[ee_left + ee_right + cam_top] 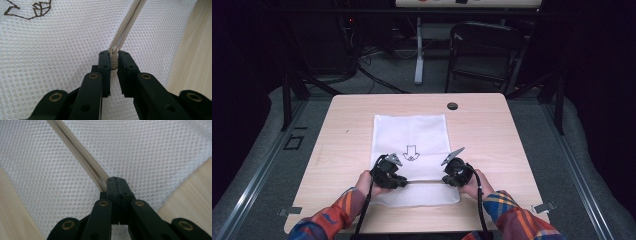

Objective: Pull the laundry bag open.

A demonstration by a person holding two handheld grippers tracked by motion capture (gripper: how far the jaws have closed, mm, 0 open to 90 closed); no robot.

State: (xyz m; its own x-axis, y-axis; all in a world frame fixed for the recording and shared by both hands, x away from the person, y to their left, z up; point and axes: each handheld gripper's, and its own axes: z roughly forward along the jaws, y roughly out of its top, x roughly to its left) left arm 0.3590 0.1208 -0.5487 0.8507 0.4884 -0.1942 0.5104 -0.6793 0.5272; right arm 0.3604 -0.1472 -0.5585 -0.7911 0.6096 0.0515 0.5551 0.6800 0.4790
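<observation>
Left gripper [398, 181]: jaws nearly closed, clamped on the grey zipper pull [114, 60], seen in the left gripper view with the pull pinched between the two black pads. Right gripper [448, 178]: jaws fully closed at the other end of the zipper [77, 152]; the right gripper view showed the tips meeting where the zipper tape ran in, so they probably pinched the tape or the fabric edge, though what lay between the pads could not be made out.

Table [492, 140]: pale wood, with a small dark round cap [452, 106] near its far edge.

Mesh bag [410, 135]: white, flat on the table, long side running away from the person, a printed arrow mark [410, 151] near its middle. Its near end lay between and just beyond the two grippers.

Zipper: beige, running across the bag's near end from one gripper to the other. In both gripper views the teeth appeared meshed along the visible length.

Zipper pull: at the left end of the zipper, in the left jaws.

Progress, judged: both holds were made, one hand on the pull, the other anchoring the bag. The slide itself appeared not yet begun, as no open gap showed along the zipper. Left to do: draw the pull along the zipper toward the right gripper while that gripper kept the bag taut.
</observation>
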